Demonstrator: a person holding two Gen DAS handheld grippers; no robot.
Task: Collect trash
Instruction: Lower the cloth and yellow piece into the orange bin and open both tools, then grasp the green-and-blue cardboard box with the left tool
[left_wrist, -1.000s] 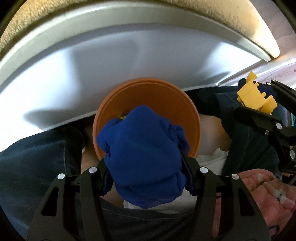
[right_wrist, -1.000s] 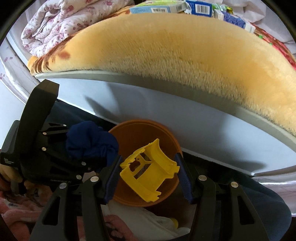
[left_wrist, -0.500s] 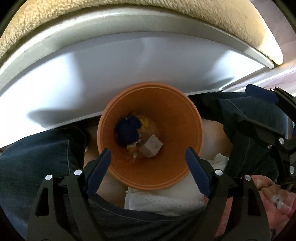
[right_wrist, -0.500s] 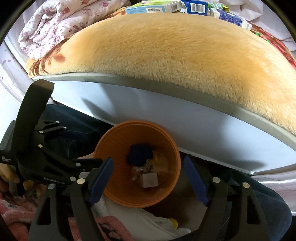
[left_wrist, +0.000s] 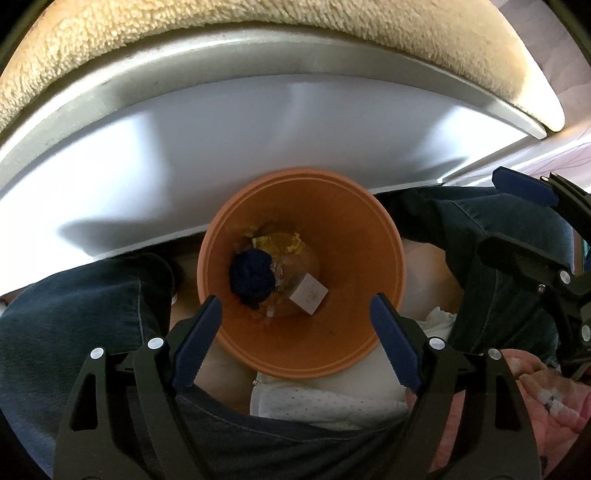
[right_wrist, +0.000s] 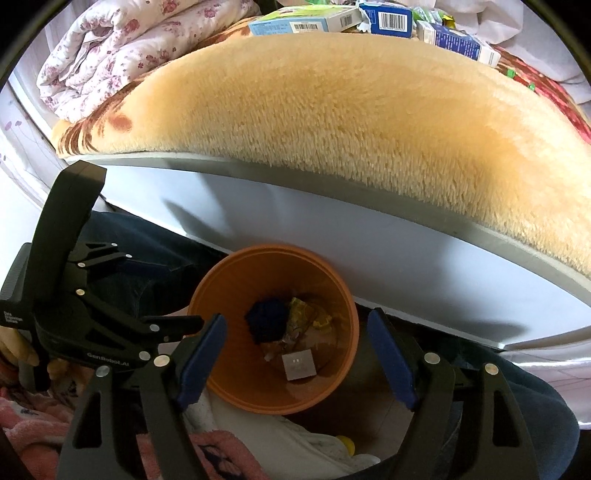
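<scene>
Orange plastic bin sits against the bed frame, and both dropped pieces lie at its bottom: the blue cloth wad toward the left wall, the yellow plastic piece toward the back. I'd lift both tools straight up clear of the rim before fetching more. My left gripper and right gripper hang wide over the rim, jaws just parted, nothing between them.

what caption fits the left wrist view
Open left claw above an orange bin holding a blue cloth wad.
</scene>
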